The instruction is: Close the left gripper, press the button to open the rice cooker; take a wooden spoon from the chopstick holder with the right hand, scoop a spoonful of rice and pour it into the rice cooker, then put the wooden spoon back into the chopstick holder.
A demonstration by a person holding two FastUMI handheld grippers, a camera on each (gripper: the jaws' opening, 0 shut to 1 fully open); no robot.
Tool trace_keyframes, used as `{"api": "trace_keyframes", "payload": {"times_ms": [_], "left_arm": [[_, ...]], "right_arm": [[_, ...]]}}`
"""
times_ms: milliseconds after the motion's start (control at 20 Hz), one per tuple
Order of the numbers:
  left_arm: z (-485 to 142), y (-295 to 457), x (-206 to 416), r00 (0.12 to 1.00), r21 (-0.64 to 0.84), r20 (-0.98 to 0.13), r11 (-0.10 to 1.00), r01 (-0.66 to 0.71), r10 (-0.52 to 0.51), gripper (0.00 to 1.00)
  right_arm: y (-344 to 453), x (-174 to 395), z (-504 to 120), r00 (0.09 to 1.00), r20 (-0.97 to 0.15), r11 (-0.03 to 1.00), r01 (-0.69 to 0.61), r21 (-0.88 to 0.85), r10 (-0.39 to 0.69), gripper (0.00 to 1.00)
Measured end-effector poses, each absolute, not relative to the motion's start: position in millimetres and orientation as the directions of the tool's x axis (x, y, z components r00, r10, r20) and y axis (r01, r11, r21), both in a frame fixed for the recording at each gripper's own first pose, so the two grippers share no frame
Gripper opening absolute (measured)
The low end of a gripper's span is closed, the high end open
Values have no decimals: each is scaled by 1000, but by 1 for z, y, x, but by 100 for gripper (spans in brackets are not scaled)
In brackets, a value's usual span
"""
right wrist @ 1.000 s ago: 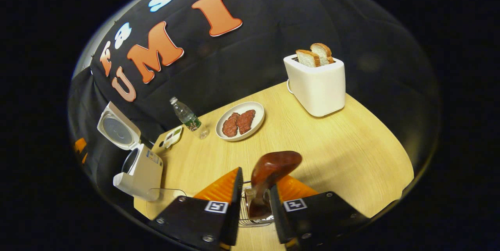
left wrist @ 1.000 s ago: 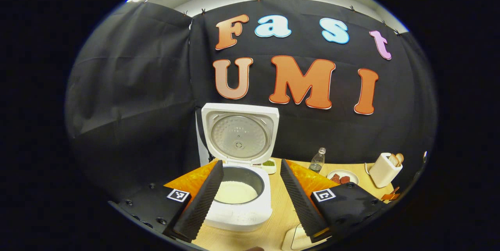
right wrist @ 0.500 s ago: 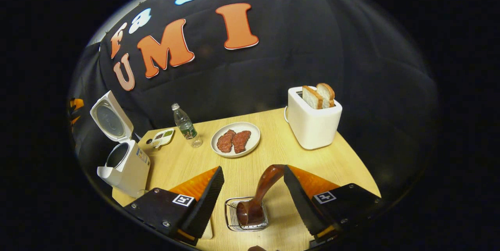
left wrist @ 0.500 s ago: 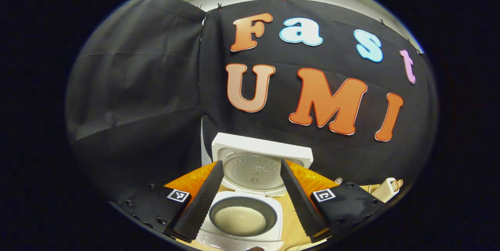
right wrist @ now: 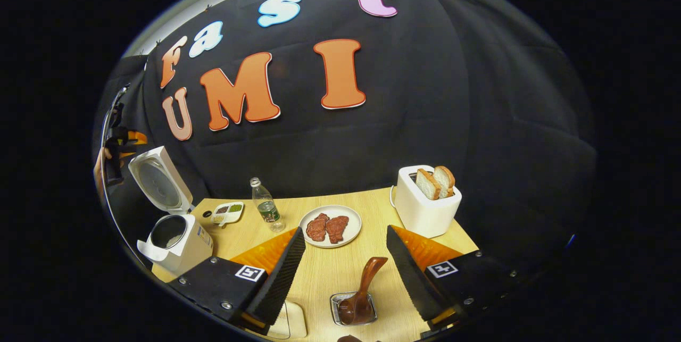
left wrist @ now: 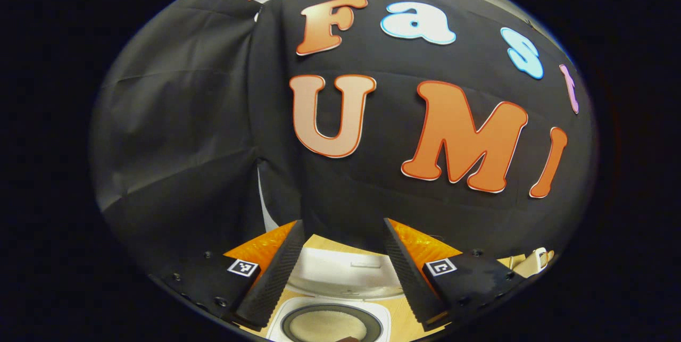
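A second ago my right gripper (right wrist: 340,273) was clamped on the wooden spoon (right wrist: 364,291); now its fingers stand wide apart and the spoon sits on its own in the chopstick holder (right wrist: 353,309), handle leaning up and to the right, clear of both fingers. I have also pulled that hand up and back, so the holder looks smaller on the table (right wrist: 479,243). I read that as the last step done.

My left gripper (left wrist: 340,273) has its fingers wide too, holding nothing, and it has lifted over the rice cooker (left wrist: 332,323) (half a second ago I saw more of the pot). The lid (left wrist: 346,275) stands open between the fingers, with rice in the pot. From the right gripper view the rice cooker sits at the table's far left edge, lid up.
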State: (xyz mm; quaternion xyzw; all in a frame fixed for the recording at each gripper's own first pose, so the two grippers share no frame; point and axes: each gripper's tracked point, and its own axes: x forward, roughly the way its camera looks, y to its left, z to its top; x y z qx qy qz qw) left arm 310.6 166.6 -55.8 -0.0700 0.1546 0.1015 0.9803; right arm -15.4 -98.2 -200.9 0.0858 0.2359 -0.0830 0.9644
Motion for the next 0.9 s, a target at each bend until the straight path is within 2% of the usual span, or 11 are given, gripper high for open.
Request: {"api": "trace_keyframes", "payload": {"times_ms": [100,250,350,700,850,900], "left_arm": [[-72,160,325,914,-64,-363,974,-219,181,98],[-83,167,320,877,44,-413,967,-249,245,99],[-88,160,314,862,34,-455,971,-236,225,98],[-129,144,220,766,81,-576,952,-295,286,99],[-173,129,168,711,100,-648,956,-274,271,95],[-183,125,156,707,97,-658,960,-262,260,98]], "right_arm": [[-93,-17,-199,874,-471,972,197,126,-116,95],[-88,-19,-199,871,-479,973,192,132,-107,95],[-81,-14,-197,870,-485,975,173,141,-84,95],[-50,4,-190,879,-476,987,45,153,34,95],[-30,8,-188,879,-466,985,-18,169,96,95],[-27,10,-190,879,-465,986,-33,166,108,95]]}}
